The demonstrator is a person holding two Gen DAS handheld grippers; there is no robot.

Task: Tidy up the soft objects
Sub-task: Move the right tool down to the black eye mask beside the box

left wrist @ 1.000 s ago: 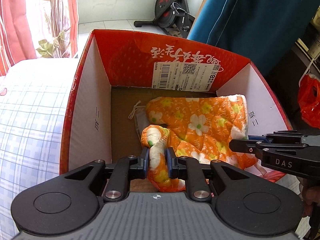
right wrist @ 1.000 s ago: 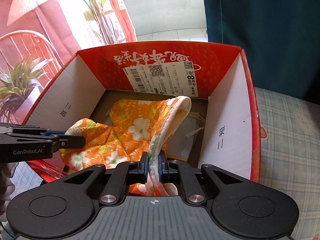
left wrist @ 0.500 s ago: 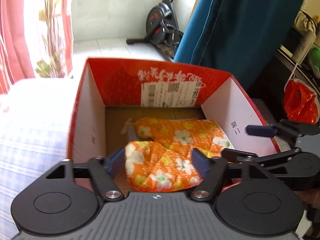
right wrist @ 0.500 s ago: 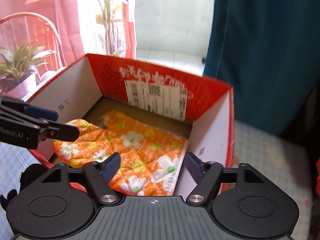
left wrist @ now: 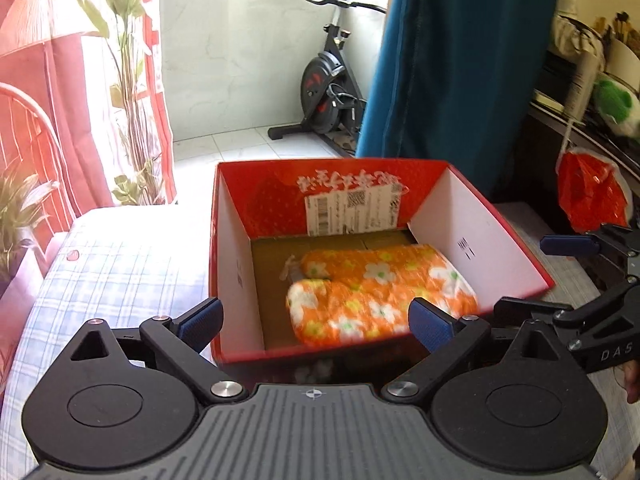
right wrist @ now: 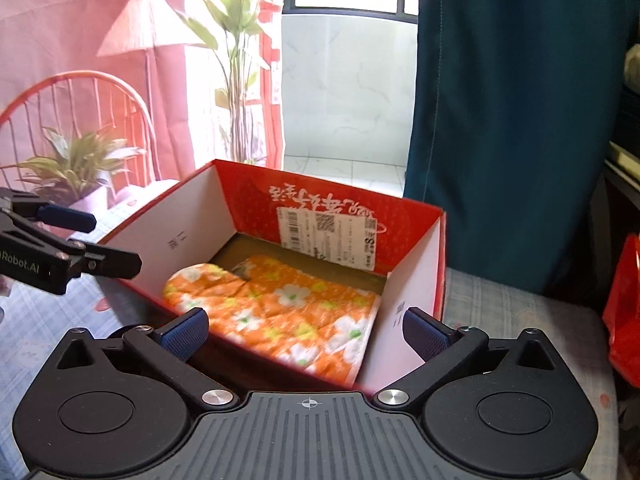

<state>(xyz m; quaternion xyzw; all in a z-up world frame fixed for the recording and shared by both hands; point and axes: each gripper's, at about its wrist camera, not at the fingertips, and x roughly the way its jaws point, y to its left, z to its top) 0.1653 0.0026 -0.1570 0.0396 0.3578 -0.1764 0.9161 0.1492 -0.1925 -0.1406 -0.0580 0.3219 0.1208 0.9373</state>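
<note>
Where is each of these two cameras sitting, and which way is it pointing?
Left wrist: sits on the left gripper, looking forward and down into the red box; its own opening jaws show, plus the right gripper at the right edge.
Right wrist: sits on the right gripper, facing the same box; the left gripper shows at left.
Shared: box and orange floral cloth inside.

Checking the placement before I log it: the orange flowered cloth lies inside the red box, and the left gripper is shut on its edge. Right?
Not quite. The left gripper holds nothing: its jaws are opening, clear of the orange flowered cloth, as the left wrist view shows. The cloth does lie inside the red box.
</note>
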